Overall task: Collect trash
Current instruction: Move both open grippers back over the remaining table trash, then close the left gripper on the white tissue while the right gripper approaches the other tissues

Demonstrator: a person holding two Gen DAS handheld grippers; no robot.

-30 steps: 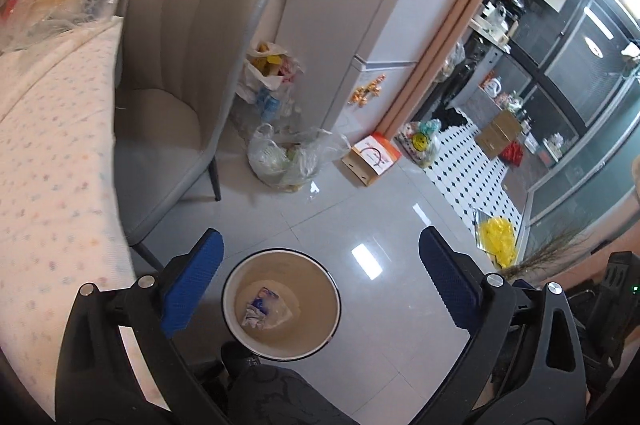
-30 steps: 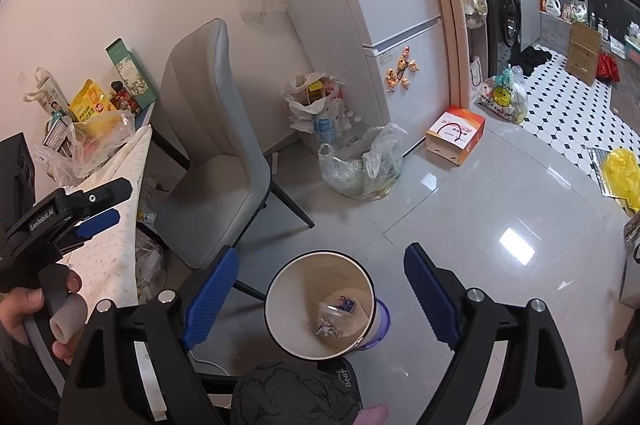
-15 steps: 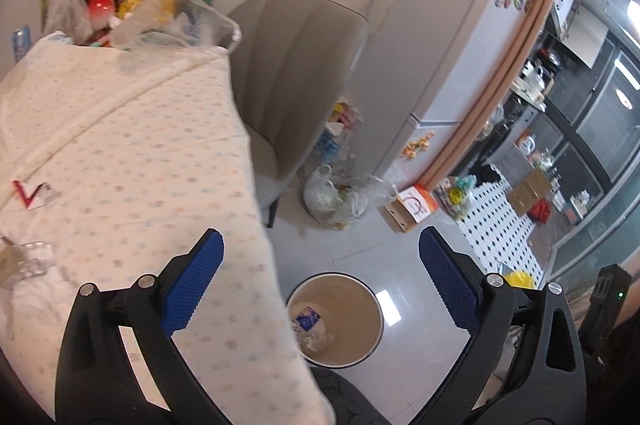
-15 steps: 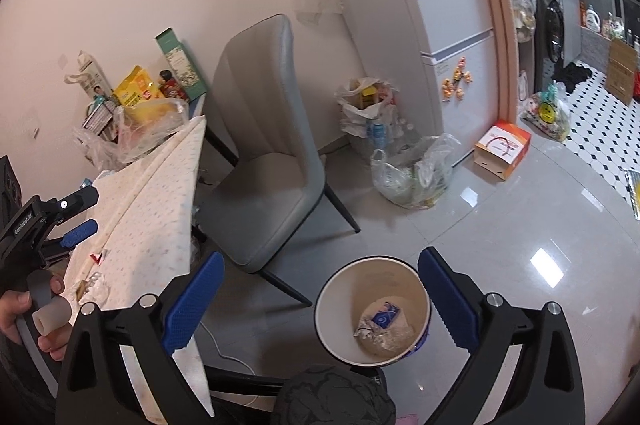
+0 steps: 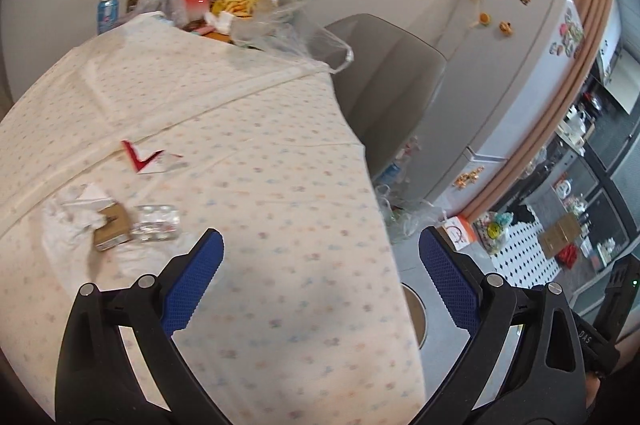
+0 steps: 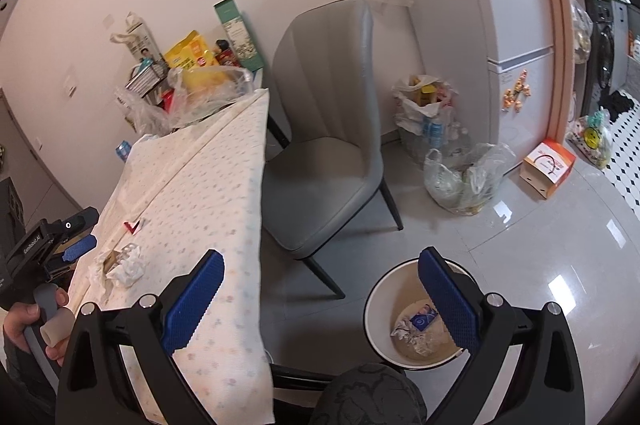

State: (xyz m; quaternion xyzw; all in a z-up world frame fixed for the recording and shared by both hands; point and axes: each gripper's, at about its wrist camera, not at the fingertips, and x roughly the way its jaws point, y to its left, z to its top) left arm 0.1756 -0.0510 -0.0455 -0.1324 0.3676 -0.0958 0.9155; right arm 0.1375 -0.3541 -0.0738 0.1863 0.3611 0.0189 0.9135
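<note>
My left gripper (image 5: 320,257) hangs open over the dotted tablecloth (image 5: 280,185), nothing between its blue pads. Left of it lie a crumpled white tissue (image 5: 68,221), a small brown carton (image 5: 112,227) and a clear blister pack (image 5: 156,223); a red-and-white wrapper (image 5: 150,159) lies farther back. My right gripper (image 6: 320,273) is open and empty above the floor beside the table edge. The round bin (image 6: 380,289) sits below its right finger with crumpled trash (image 6: 416,325) inside. The right wrist view also shows the left gripper (image 6: 78,245) in a hand near the tissue pile (image 6: 126,265).
A grey chair (image 6: 324,129) stands against the table's far side. Bags, boxes and a can (image 5: 108,13) crowd the table's back by the wall. Plastic bags of rubbish (image 6: 464,177) and an orange box (image 6: 548,163) sit on the floor by the fridge (image 5: 520,65).
Both grippers have swung from above the bin toward the table. The left one now looks over the tablecloth and its litter; the bin has slid to the right edge of its view.
</note>
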